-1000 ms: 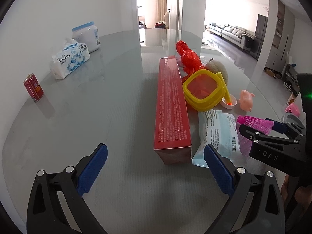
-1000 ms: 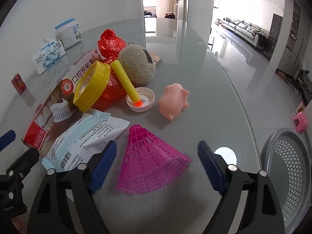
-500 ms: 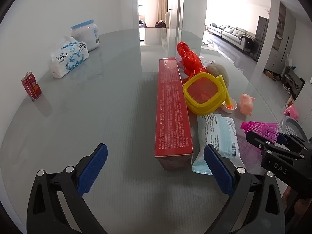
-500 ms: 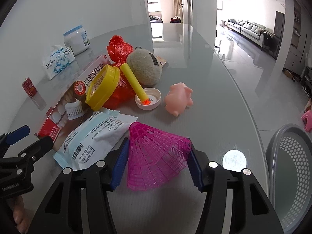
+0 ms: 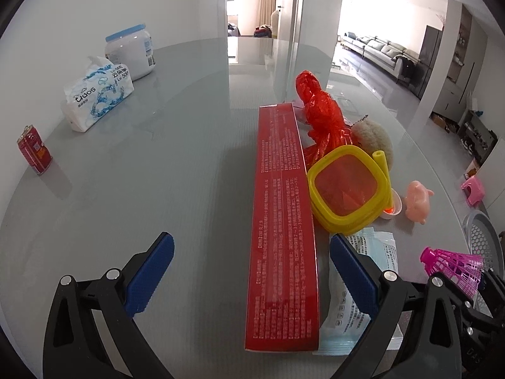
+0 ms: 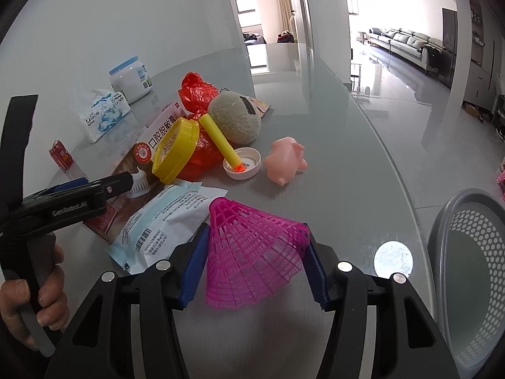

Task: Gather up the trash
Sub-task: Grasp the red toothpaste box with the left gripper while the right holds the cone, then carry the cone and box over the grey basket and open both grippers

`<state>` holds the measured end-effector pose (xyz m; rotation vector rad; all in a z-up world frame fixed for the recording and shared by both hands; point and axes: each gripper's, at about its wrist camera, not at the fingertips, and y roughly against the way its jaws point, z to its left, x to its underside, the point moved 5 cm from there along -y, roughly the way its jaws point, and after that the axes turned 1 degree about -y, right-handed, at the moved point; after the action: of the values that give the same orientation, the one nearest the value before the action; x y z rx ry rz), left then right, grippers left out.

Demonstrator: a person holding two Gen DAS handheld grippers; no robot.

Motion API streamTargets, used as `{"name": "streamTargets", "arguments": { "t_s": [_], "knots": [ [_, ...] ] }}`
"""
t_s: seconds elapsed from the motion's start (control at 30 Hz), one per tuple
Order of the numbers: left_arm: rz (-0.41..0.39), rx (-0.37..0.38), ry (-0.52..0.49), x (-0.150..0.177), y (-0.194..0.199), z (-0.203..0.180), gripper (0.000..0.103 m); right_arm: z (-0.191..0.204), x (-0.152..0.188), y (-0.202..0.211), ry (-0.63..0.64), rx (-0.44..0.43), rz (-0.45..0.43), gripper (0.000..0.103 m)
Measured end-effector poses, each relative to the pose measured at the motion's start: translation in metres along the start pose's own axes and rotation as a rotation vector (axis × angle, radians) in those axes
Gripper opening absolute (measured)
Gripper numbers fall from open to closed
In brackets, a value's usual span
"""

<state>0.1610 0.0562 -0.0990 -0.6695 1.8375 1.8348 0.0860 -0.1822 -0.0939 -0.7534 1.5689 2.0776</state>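
Right gripper: blue pads clamped on the pink shuttlecock's skirt, raised off the table, presumably bound for the grey basket at near right. Left gripper: jaws wide, empty, straddling the near end of the red carton, likely next pickup; mask packet lies just right of the carton.

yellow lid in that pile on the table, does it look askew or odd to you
Yes. The yellow lid stands tilted on edge, propped against crumpled red plastic and the toothpaste box, not lying flat. A yellow foam dart leans nearby into a white cap.
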Motion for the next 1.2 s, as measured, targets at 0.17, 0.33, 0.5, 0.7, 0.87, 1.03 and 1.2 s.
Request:
{"name": "streamTargets", "arguments": {
  "t_s": [0.17, 0.33, 0.5, 0.7, 0.87, 1.03, 1.2],
  "knots": [
    [0.026, 0.015, -0.027, 0.001, -0.013, -0.007, 0.09, -0.002, 0.0, 0.0, -0.012, -0.008, -0.001, 0.054],
    [0.078, 0.078, -0.011, 0.007, -0.023, -0.01, 0.048, -0.005, 0.0, 0.0, -0.022, -0.008, -0.002, 0.055],
    [0.066, 0.12, 0.012, 0.006, -0.019, -0.007, 0.035, -0.006, 0.003, -0.001, -0.03, -0.014, 0.004, 0.055],
    [-0.018, 0.083, -0.012, 0.006, 0.001, -0.004, 0.035, -0.006, 0.006, 0.005, -0.035, -0.015, -0.003, 0.055],
    [-0.071, 0.056, -0.042, 0.01, 0.032, -0.008, 0.035, -0.006, 0.004, 0.019, -0.043, -0.017, -0.036, 0.055],
    [-0.083, 0.124, -0.109, 0.017, 0.063, -0.032, 0.035, -0.013, 0.005, 0.045, -0.061, -0.001, -0.088, 0.055],
    [-0.112, 0.215, -0.183, 0.029, 0.095, -0.08, 0.035, -0.047, 0.018, 0.079, -0.109, 0.068, -0.127, 0.055]
  ]
}}
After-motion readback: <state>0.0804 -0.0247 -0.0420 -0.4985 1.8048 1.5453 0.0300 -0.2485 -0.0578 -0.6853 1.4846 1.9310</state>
